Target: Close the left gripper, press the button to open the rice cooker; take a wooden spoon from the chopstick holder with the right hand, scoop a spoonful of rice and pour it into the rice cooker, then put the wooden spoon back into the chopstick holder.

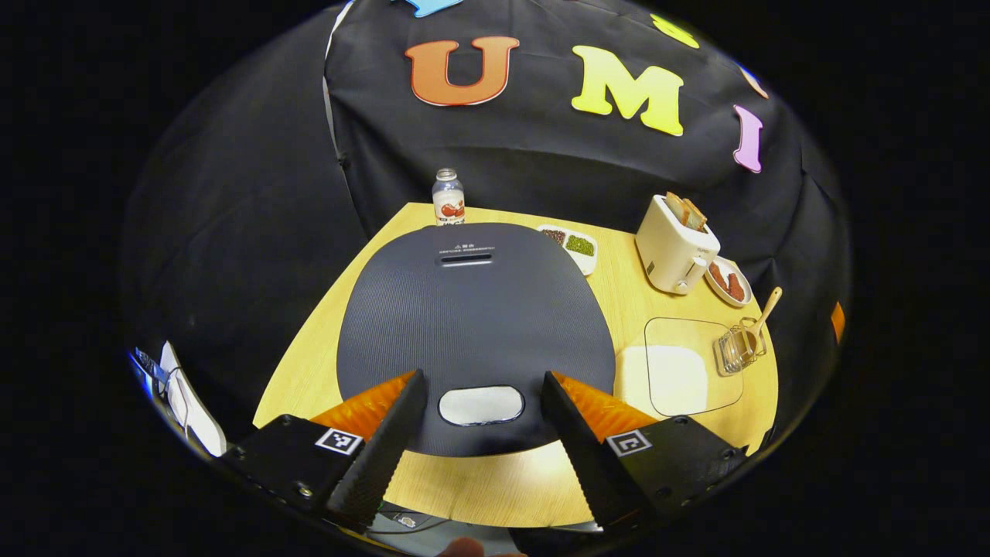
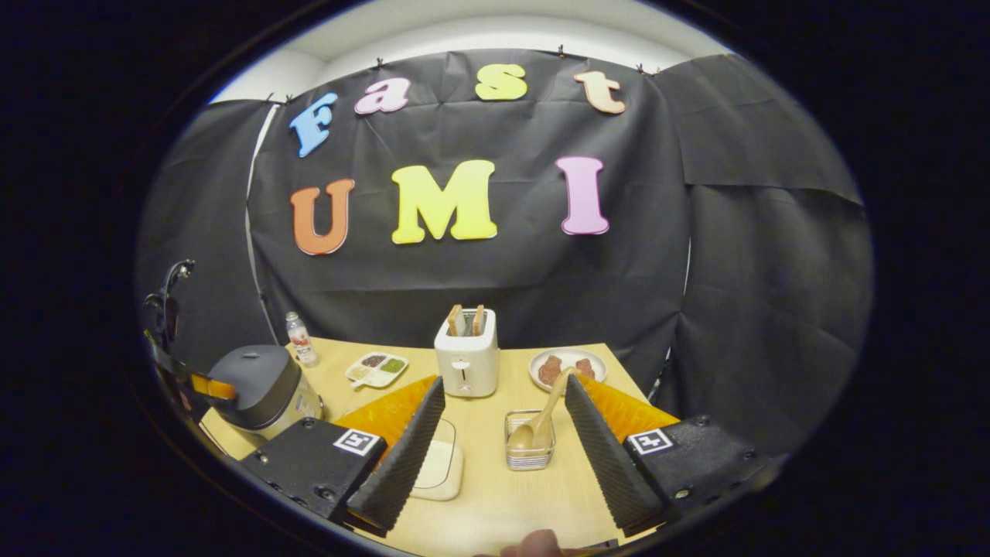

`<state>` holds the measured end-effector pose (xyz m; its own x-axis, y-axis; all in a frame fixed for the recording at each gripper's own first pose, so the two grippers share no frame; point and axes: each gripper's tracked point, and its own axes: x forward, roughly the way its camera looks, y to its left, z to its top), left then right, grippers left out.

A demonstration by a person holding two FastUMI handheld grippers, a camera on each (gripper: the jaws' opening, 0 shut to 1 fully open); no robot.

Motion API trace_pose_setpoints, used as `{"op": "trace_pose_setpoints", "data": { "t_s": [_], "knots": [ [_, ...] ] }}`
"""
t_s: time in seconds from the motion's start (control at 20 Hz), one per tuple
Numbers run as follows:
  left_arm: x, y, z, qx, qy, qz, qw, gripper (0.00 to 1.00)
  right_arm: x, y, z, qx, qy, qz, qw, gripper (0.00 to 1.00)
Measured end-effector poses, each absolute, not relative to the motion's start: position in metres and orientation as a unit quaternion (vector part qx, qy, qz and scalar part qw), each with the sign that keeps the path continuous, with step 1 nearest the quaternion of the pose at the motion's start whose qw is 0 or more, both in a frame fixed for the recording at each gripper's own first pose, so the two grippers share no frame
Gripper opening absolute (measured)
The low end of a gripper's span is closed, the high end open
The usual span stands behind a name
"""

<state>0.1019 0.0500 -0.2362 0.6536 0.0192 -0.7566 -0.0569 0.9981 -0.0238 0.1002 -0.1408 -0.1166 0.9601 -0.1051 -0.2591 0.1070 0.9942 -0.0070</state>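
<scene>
- Left gripper [image 1: 481, 406]: jaws wide apart, holding nothing. It hangs over the closed rice cooker [image 1: 473, 325]; the release button [image 1: 481, 405] sits dead centre between the two fingers, at the lid's near edge.
- Step in hand, as I read it: close the left gripper, then press. Lid is down, so the task is at its very start.
- Doing it well: bring the fingers fully together first. As they stand, they'd straddle the button and land on the lid either side of it.
- Once the tips meet, keep them centred over the button and push straight down along the finger axis. An off-centre press likely slides off the smooth cap.
- Lid hinge looks to be at the far side, by the vent slot [image 1: 465, 259], so I expect it to swing up toward the camera side. Back off right after the press.
- Right gripper [image 2: 496, 422]: also wide open and empty, waiting low over the table [image 2: 495, 495].
- Wooden spoon [image 2: 539, 422] stands tilted in the wire chopstick holder [image 2: 530, 449], just ahead between the right fingers, handle leaning up and right.
- Rice container [image 2: 439, 468] sits just beside the right gripper's left finger, left of the holder.
- Toaster [image 2: 465, 356] stands farther ahead; keep the spoon path short of it.
</scene>
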Motion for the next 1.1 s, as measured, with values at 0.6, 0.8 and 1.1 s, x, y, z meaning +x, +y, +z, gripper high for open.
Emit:
{"op": "trace_pose_setpoints", "data": {
  "t_s": [0.6, 0.8, 1.1],
  "knots": [
    [0.114, 0.021, -0.153, -0.008, 0.279, -0.007, 0.960, 0.96, 0.099, -0.139, -0.068, -0.001, 0.086, -0.051, 0.995, 0.94],
    [0.109, -0.006, -0.069, -0.009, 0.167, -0.031, 0.985, 0.95, 0.091, -0.126, -0.055, -0.002, 0.077, -0.040, 0.996, 0.94],
    [0.065, -0.030, 0.003, -0.004, 0.049, -0.055, 0.997, 0.95, 0.063, -0.109, -0.015, 0.007, 0.039, -0.038, 0.998, 0.94]
  ]
}}
